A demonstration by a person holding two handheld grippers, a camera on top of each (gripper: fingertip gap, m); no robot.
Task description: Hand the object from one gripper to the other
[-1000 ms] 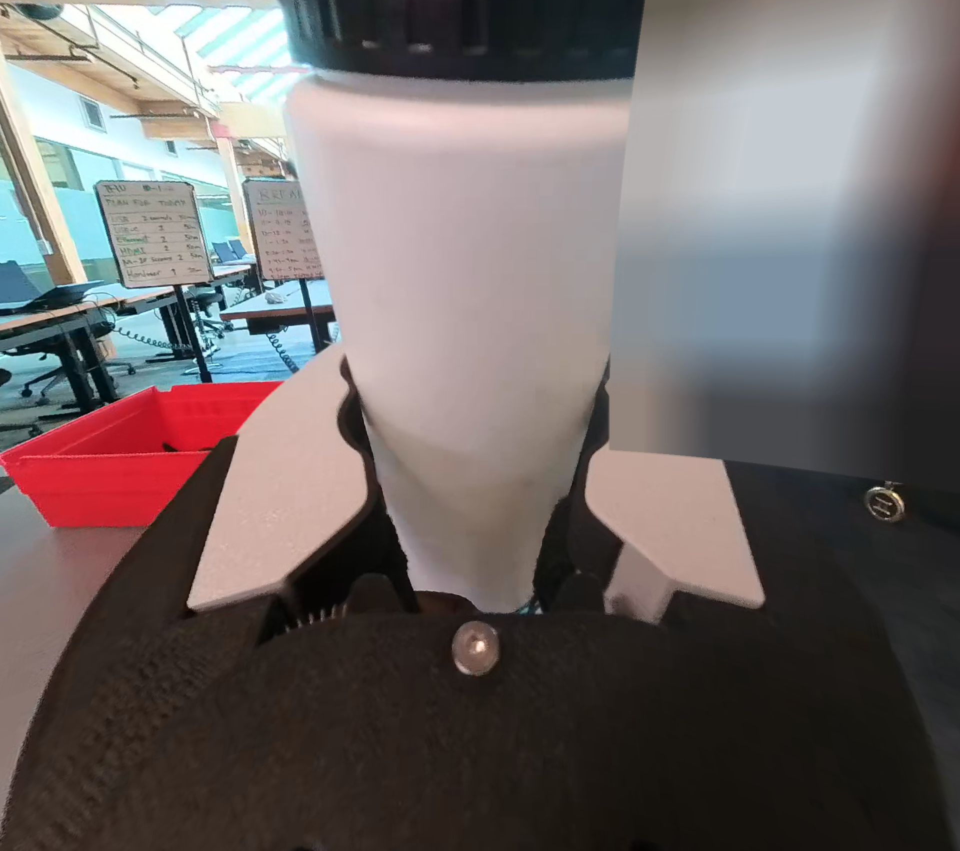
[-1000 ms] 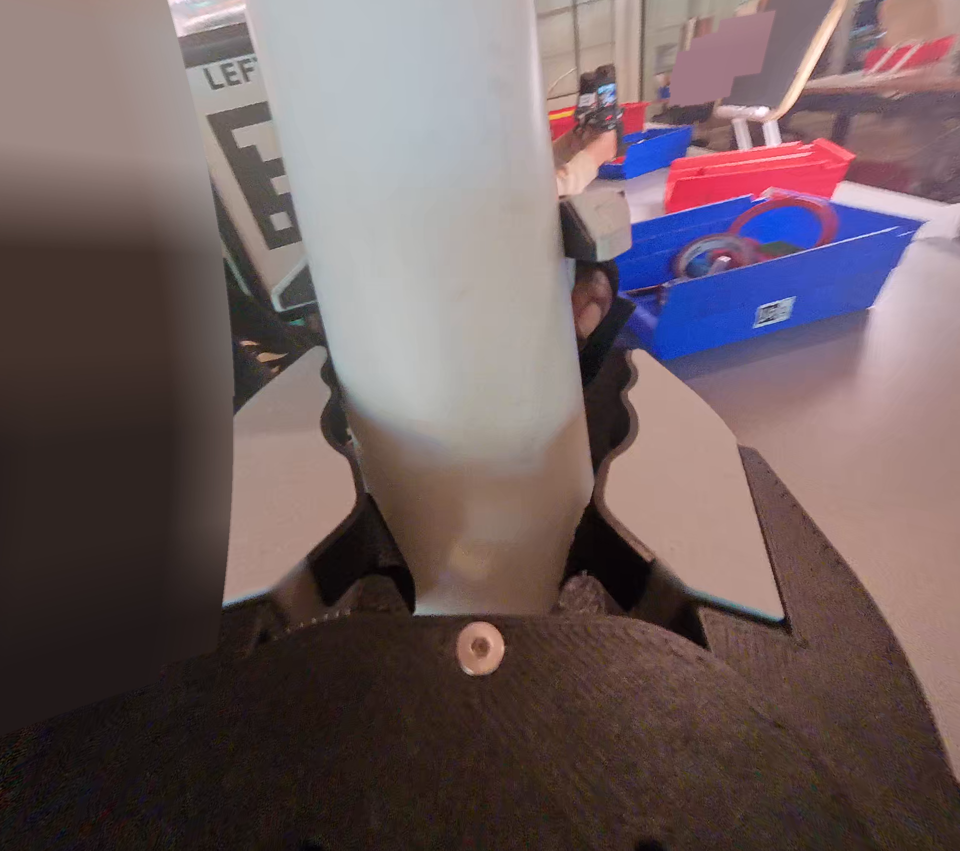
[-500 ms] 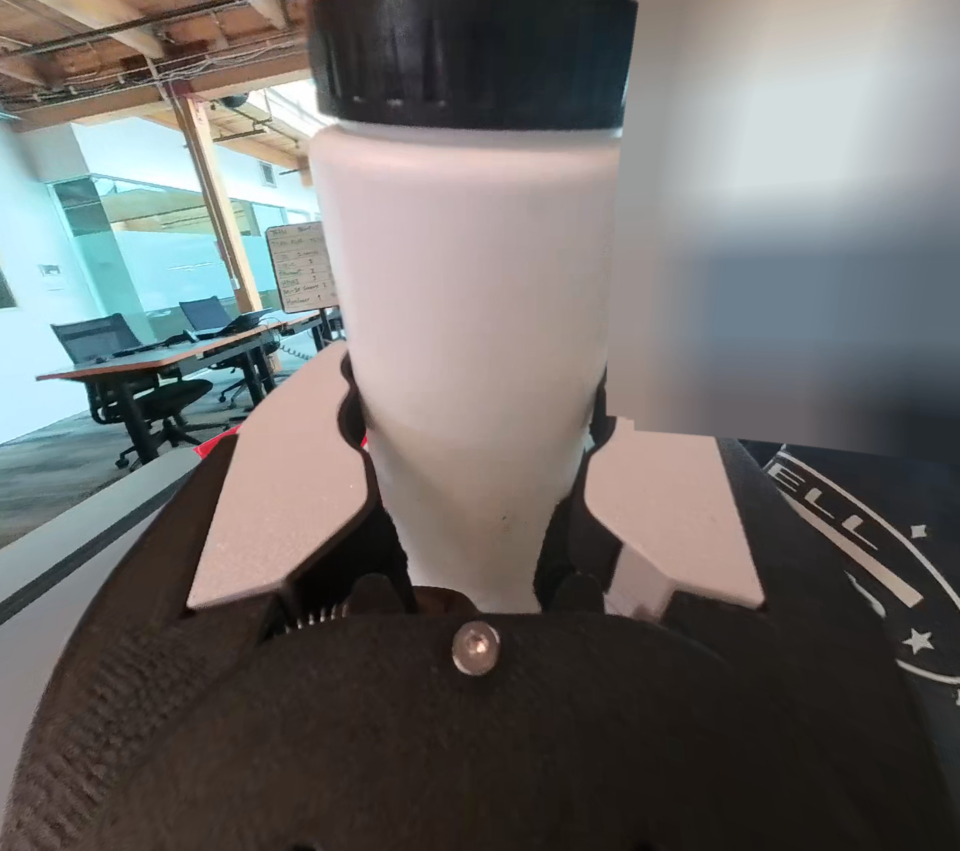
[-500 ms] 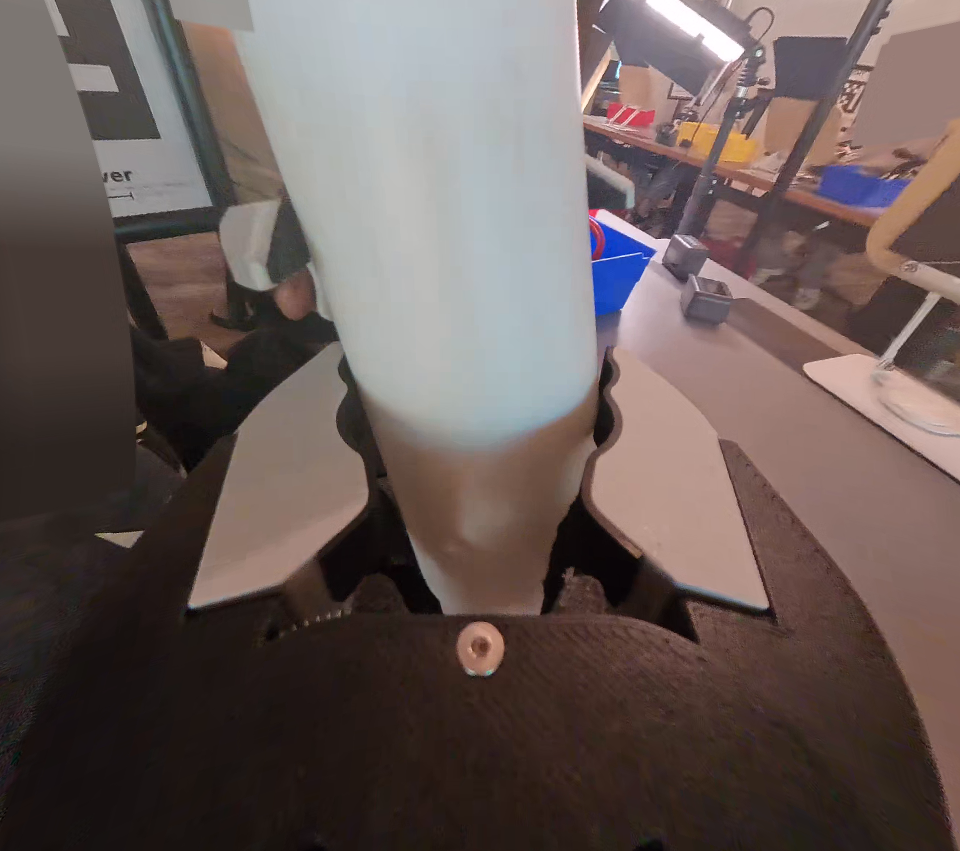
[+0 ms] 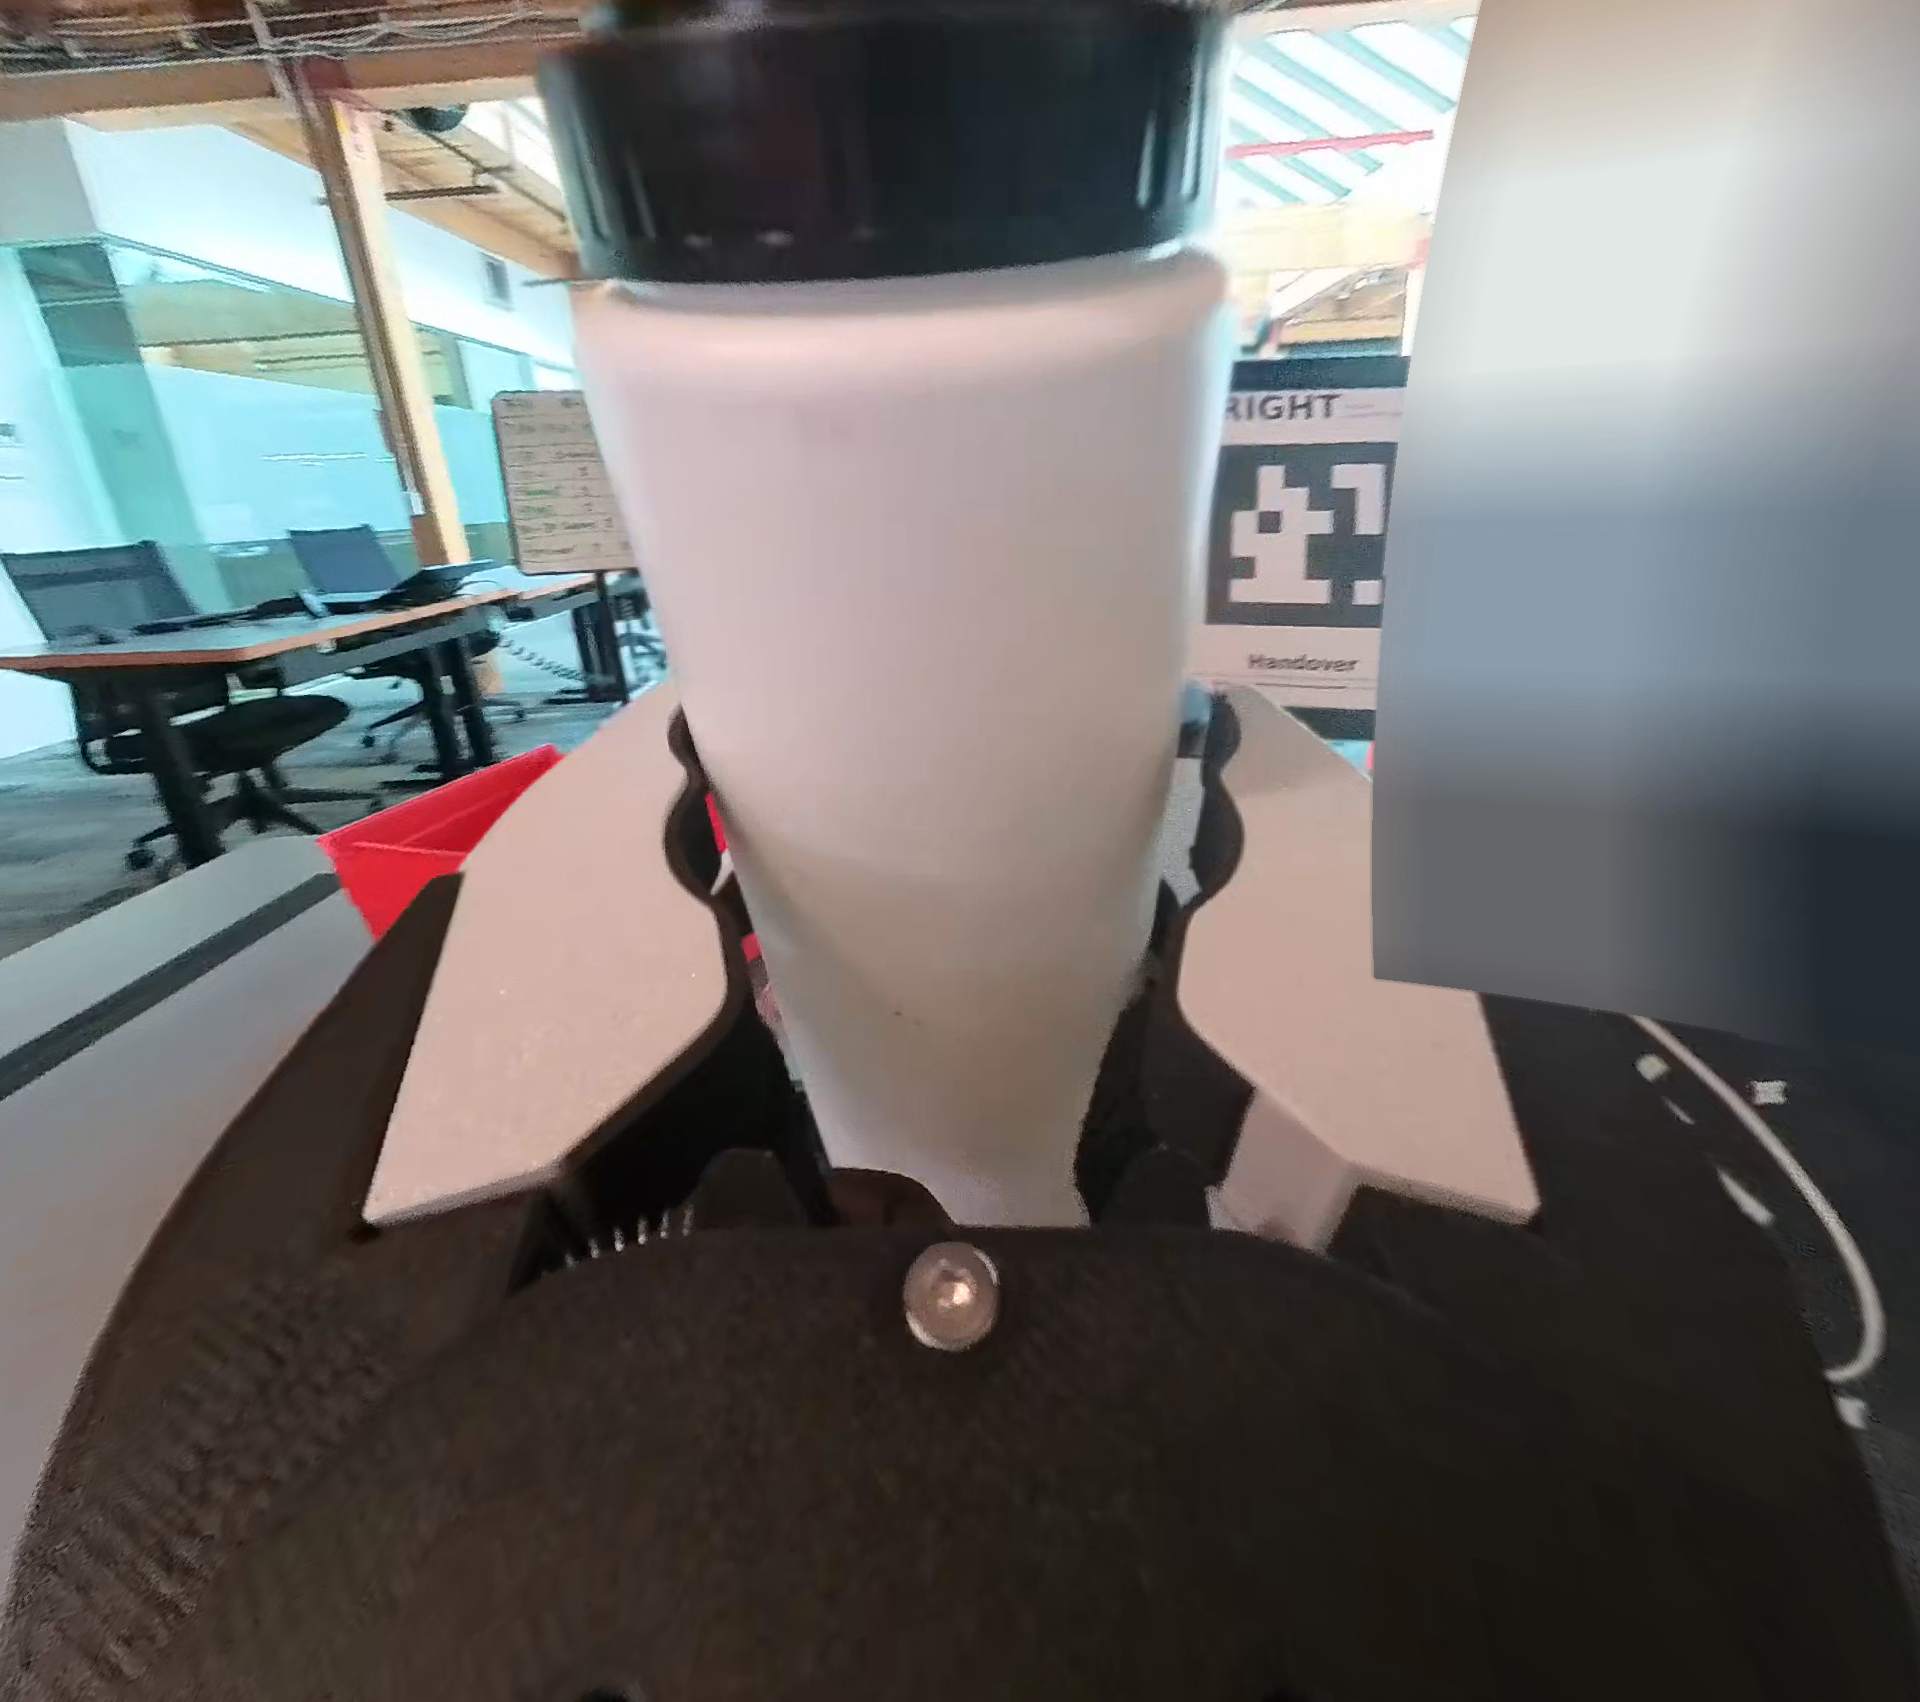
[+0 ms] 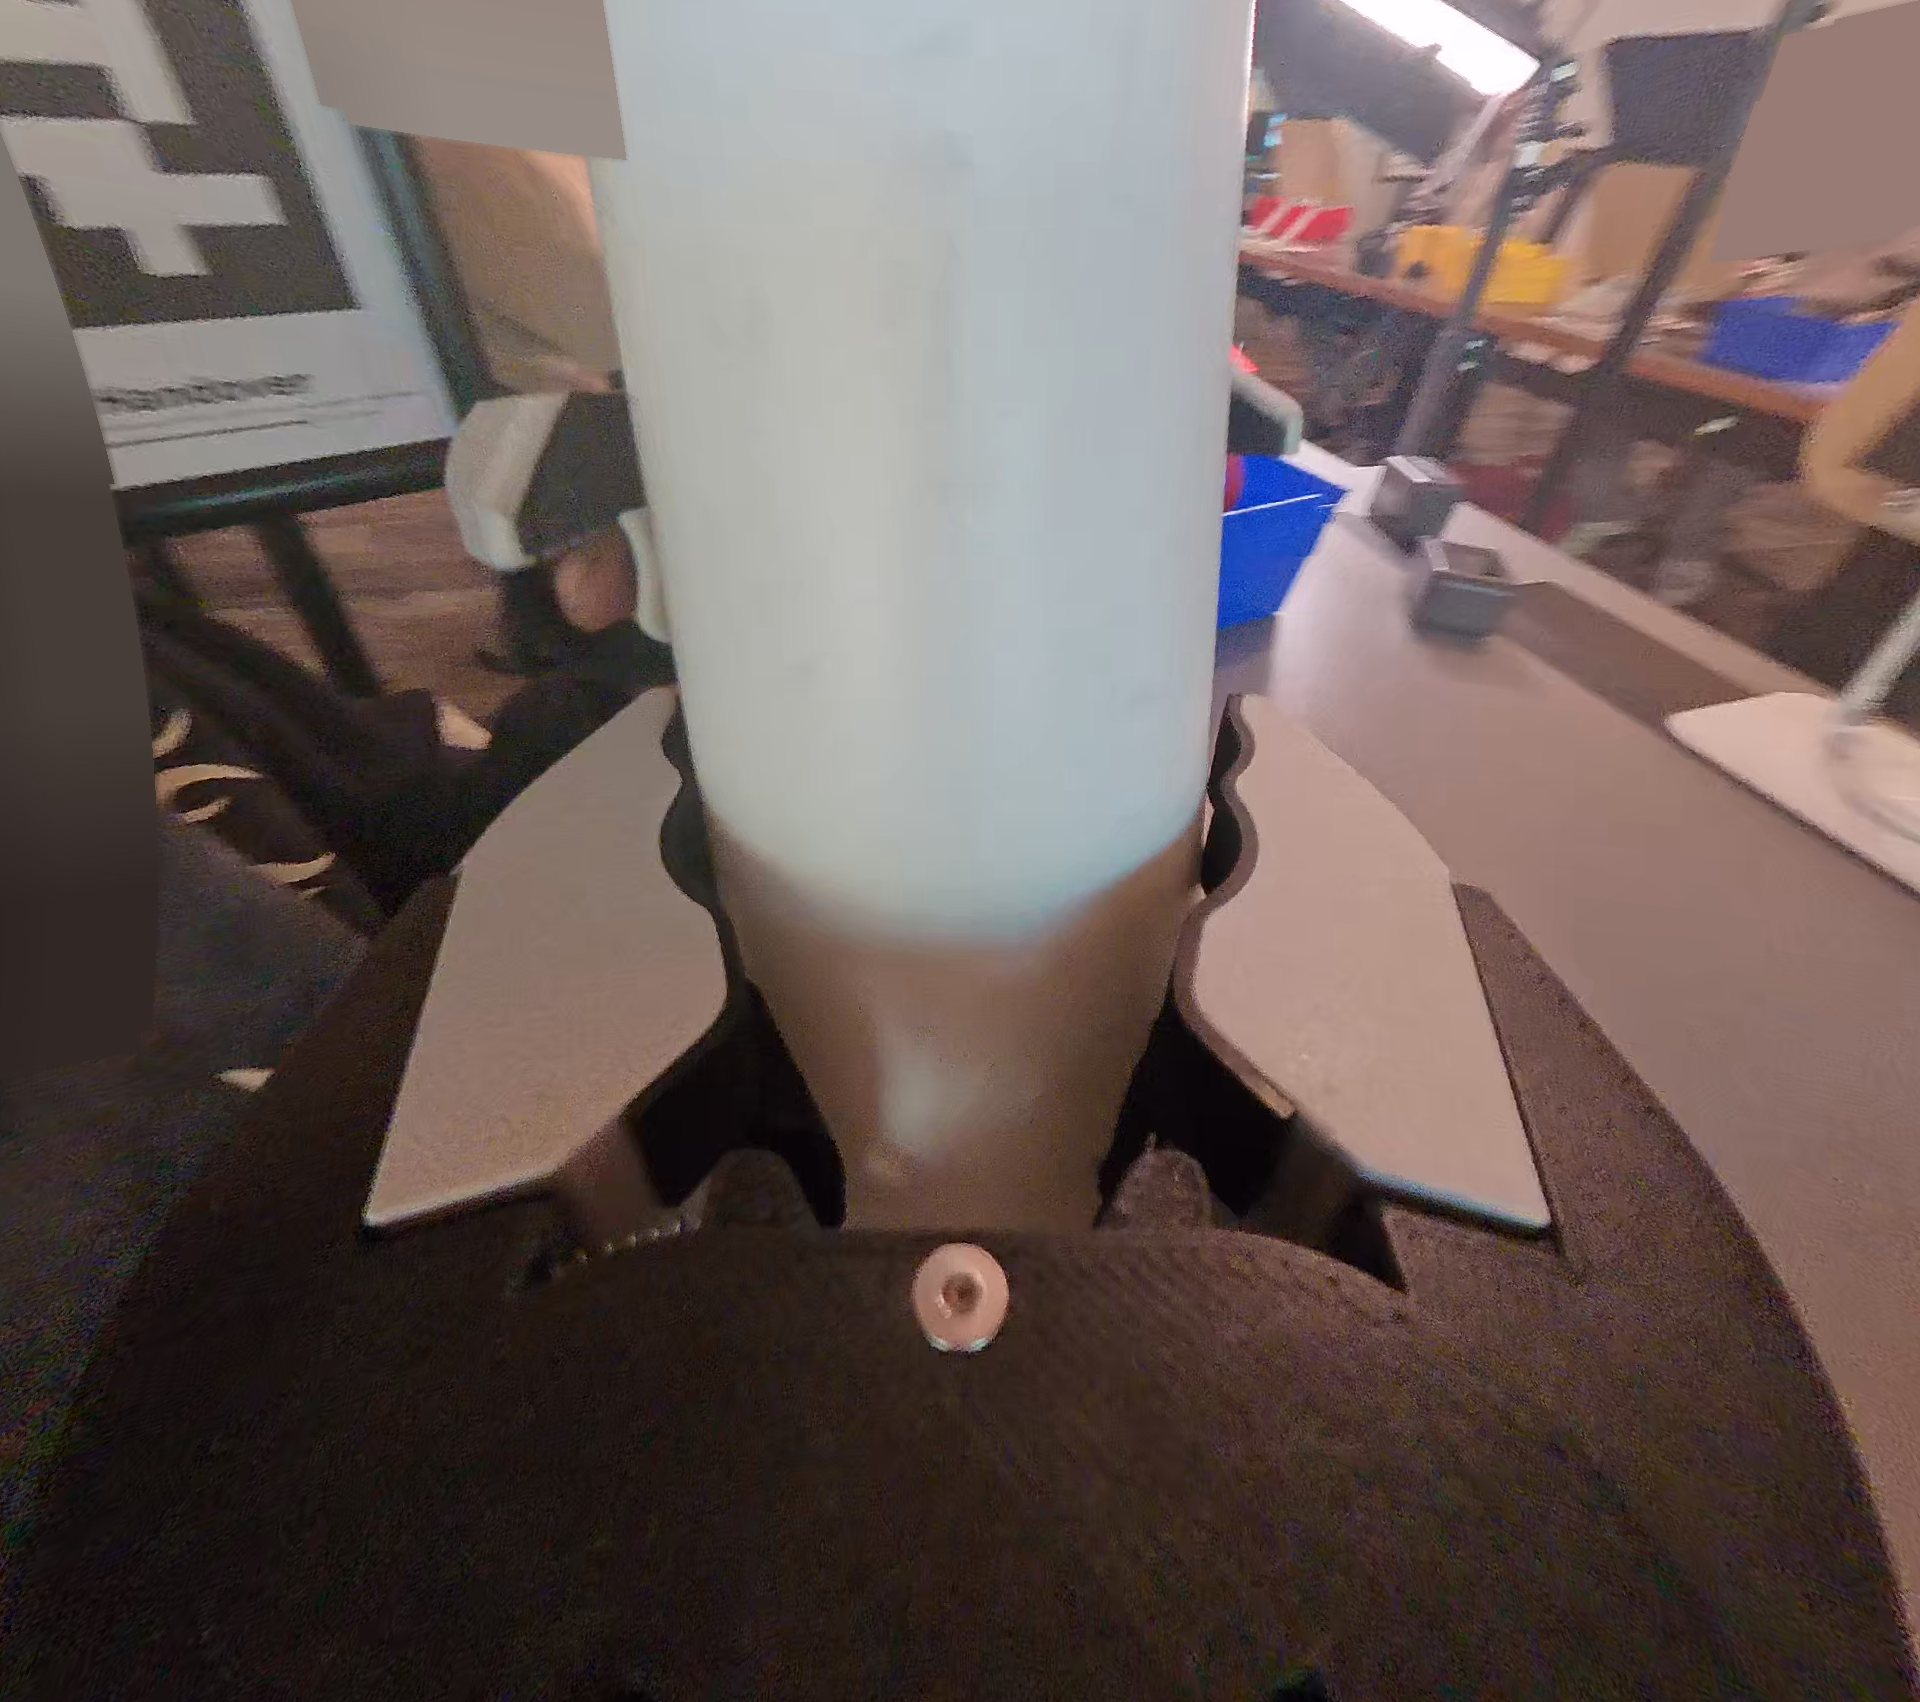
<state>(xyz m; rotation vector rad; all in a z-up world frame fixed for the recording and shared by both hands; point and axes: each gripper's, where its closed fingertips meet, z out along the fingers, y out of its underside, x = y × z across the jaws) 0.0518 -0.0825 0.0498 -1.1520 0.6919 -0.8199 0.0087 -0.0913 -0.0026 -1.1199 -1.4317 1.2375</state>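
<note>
Closed, in the left wrist view, around the narrow near end of a tall white plastic bottle [image 5: 914, 613]: left tongs [image 5: 951, 717], one grey finger on each side of the body, with a thin sliver of red visible along the left-hand finger's inner edge. Fills the centre of that frame and ends at upper centre in a wide ribbed black screw cap [image 5: 883, 135] with a black spout above, somewhat blurred. At lower left, behind the tongs, a corner of a red plastic bin [image 5: 416, 852] on a grey worktop [image 5: 156, 977]; at right centre, a white board with a black-and-white square marker [image 5: 1299, 530]. Clamped likewise, in the right wrist view, on the same bottle [image 6: 935, 302]: right tongs [image 6: 951, 717], hugging its body at both sides. Farther along the bottle there, at left and right centre, fingers [image 6: 499, 489] of the left tongs, pressed against its sides. Held off the worktop [image 6: 1558, 821] between both tongs. At right centre, a blue plastic bin [image 6: 1273, 551] and two small grey boxes [image 6: 1465, 587] on the worktop.
</note>
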